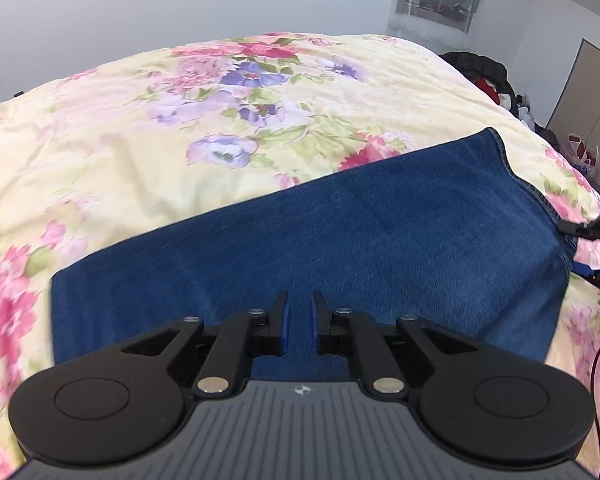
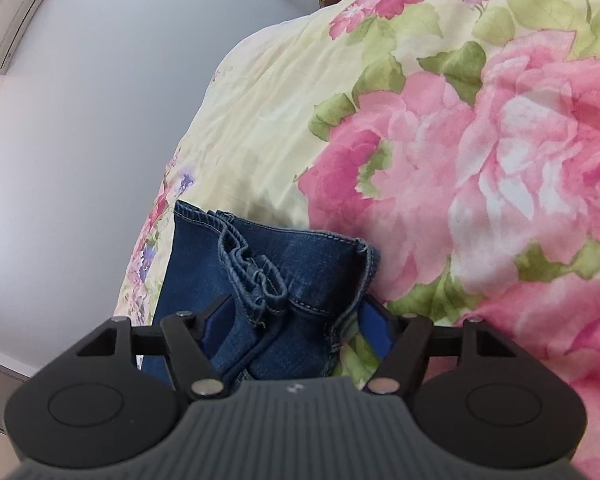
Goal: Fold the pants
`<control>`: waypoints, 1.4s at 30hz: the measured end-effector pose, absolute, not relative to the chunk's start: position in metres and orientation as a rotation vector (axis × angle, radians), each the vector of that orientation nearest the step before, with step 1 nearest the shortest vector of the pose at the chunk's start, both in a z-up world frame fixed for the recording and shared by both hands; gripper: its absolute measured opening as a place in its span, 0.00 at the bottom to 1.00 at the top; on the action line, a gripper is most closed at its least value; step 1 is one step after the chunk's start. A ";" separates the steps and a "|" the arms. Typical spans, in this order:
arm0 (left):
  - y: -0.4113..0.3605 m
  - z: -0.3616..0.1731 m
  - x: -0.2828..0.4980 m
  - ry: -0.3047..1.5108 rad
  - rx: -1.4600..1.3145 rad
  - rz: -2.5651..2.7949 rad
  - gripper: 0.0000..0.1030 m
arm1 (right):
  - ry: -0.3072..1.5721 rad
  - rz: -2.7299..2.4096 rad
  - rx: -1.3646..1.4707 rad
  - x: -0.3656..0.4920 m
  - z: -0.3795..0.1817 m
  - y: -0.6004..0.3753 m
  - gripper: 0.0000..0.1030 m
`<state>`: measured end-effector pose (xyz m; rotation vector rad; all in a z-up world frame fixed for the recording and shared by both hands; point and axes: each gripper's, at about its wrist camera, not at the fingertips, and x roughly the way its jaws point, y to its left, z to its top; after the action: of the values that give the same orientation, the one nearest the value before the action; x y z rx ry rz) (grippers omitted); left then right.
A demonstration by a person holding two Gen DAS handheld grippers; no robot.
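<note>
Dark blue jeans [image 1: 340, 240] lie folded flat on the flowered bedspread [image 1: 140, 140]. Just above their near part hovers my left gripper [image 1: 300, 312], its blue pads a narrow gap apart with no cloth pinched between them. At the jeans' right edge the right gripper [image 1: 580, 248] shows as two black fingertips. In the right wrist view the jeans [image 2: 308, 264] end in a bunched waistband and hem. My right gripper [image 2: 296, 316] stands wide open around that bunch, with its pads clear of the denim.
The bedspread [image 2: 460, 140] fills most of both views and drops off at its edges. A dark heap of clothes [image 1: 484, 72] and a cupboard door [image 1: 588, 92] lie beyond the far right corner. A pale wall with an air conditioner [image 2: 16, 12] stands behind.
</note>
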<state>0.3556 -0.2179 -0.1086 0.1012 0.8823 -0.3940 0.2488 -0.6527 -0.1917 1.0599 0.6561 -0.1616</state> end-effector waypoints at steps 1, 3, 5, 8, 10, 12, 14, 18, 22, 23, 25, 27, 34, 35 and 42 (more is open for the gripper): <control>-0.224 -0.112 0.364 0.872 0.109 -0.398 0.12 | 0.653 -0.159 1.048 0.250 -0.194 -0.652 0.56; -0.235 -0.118 0.381 0.860 0.115 -0.403 0.12 | 0.640 -0.147 1.011 0.254 -0.194 -0.648 0.52; -0.245 -0.123 0.396 0.846 0.120 -0.413 0.12 | 0.632 -0.134 0.981 0.256 -0.192 -0.646 0.41; -0.257 -0.133 0.417 0.839 0.132 -0.422 0.12 | 0.620 -0.098 0.931 0.257 -0.183 -0.643 0.28; -0.265 -0.139 0.426 0.830 0.147 -0.426 0.12 | 0.614 -0.076 0.909 0.256 -0.179 -0.645 0.25; -0.271 -0.145 0.432 0.822 0.159 -0.430 0.12 | 0.614 -0.065 0.902 0.258 -0.176 -0.645 0.24; -0.278 -0.151 0.436 0.823 0.178 -0.428 0.11 | 0.622 -0.061 0.918 0.257 -0.178 -0.649 0.24; -0.292 -0.160 0.442 0.831 0.245 -0.406 0.11 | 0.652 -0.082 0.995 0.253 -0.186 -0.656 0.39; -0.290 -0.147 0.429 0.771 0.238 -0.403 0.08 | 0.665 -0.081 1.118 0.242 -0.201 -0.658 0.49; -0.288 -0.142 0.421 0.762 0.226 -0.423 0.08 | 0.659 -0.081 1.128 0.240 -0.204 -0.658 0.49; -0.284 -0.135 0.407 0.787 0.212 -0.466 0.08 | 0.641 -0.084 1.166 0.238 -0.209 -0.660 0.48; -0.283 -0.132 0.388 0.809 0.220 -0.497 0.08 | 0.627 -0.083 1.196 0.238 -0.213 -0.662 0.45; -0.283 -0.140 0.333 0.868 0.177 -0.558 0.07 | 0.616 -0.115 1.116 0.243 -0.198 -0.650 0.32; -0.286 -0.141 0.327 0.861 0.184 -0.557 0.05 | 0.617 -0.116 1.103 0.244 -0.195 -0.649 0.30; -0.293 -0.147 0.318 0.908 0.177 -0.543 0.01 | 0.607 -0.113 0.953 0.250 -0.159 -0.633 0.21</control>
<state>0.3183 -0.2931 -0.1471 0.1773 0.9080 -0.5430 0.2505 -0.6334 -0.1588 0.9529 0.6069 -0.1134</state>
